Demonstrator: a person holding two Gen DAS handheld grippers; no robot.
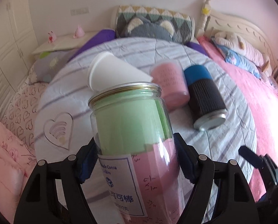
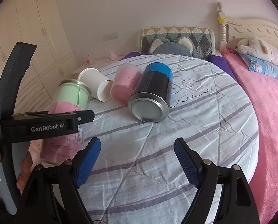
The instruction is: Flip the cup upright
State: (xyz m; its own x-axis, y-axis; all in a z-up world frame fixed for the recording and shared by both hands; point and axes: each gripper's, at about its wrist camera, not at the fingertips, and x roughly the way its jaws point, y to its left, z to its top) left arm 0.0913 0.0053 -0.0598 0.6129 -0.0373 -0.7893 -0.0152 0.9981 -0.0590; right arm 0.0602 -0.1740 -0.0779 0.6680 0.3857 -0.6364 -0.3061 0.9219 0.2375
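My left gripper is shut on a clear jar with green and pink paper inside, holding it tilted above the round cushion. It also shows in the right wrist view. A white paper cup, a pink cup and a black and blue can lie on their sides behind it. In the right wrist view the white cup, pink cup and can lie in a row. My right gripper is open and empty over the cushion.
A pink blanket covers the bed on the right. Pillows and plush toys lie at the back by the headboard. A wardrobe stands at the left. The left gripper's body crosses the right wrist view.
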